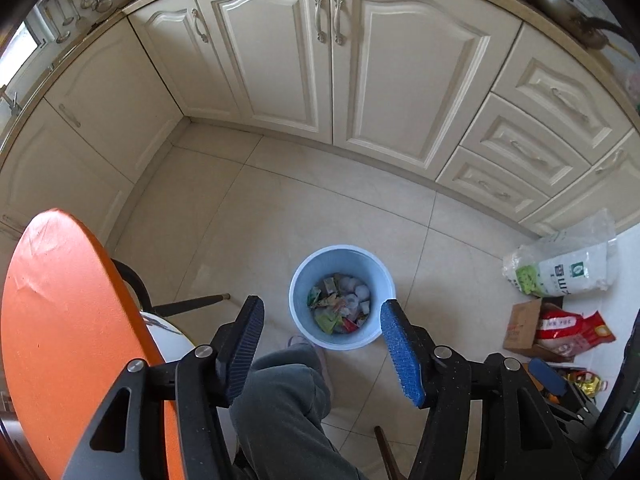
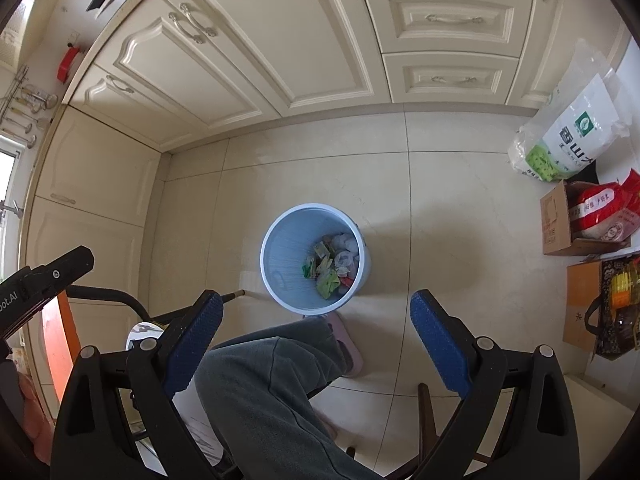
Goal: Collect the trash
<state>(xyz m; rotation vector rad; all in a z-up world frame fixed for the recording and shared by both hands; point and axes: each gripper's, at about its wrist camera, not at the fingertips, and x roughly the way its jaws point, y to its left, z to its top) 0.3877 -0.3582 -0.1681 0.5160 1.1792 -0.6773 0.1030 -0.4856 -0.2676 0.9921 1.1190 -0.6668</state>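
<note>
The left gripper (image 1: 322,312) points steeply down at the floor, its blue-padded fingers (image 1: 400,354) spread apart with nothing between them but air; the bin shows in the gap below. The right gripper (image 2: 316,318) hangs the same way, jaws wide and empty, pads touching nothing.

The bin (image 1: 304,280), pale blue and round, stands upright on the tiled floor (image 1: 240,232) at lower centre of both views. Trash (image 1: 340,304) lies at its bottom: crumpled wrappers in green and red and white wads of paper. In the right wrist view the trash (image 2: 332,264) sits toward the bin's right side.

A person's grey trouser leg (image 1: 280,400) fills the bottom centre, with a pink slipper (image 2: 350,344) just beside the bin's near wall. An orange tabletop (image 1: 72,320) curves along the lower left of the left wrist view. Cream cabinets (image 1: 304,60) span the top. At right, bags (image 1: 568,268) and a cardboard box (image 2: 556,220) rest on the floor, well apart from the bin.
</note>
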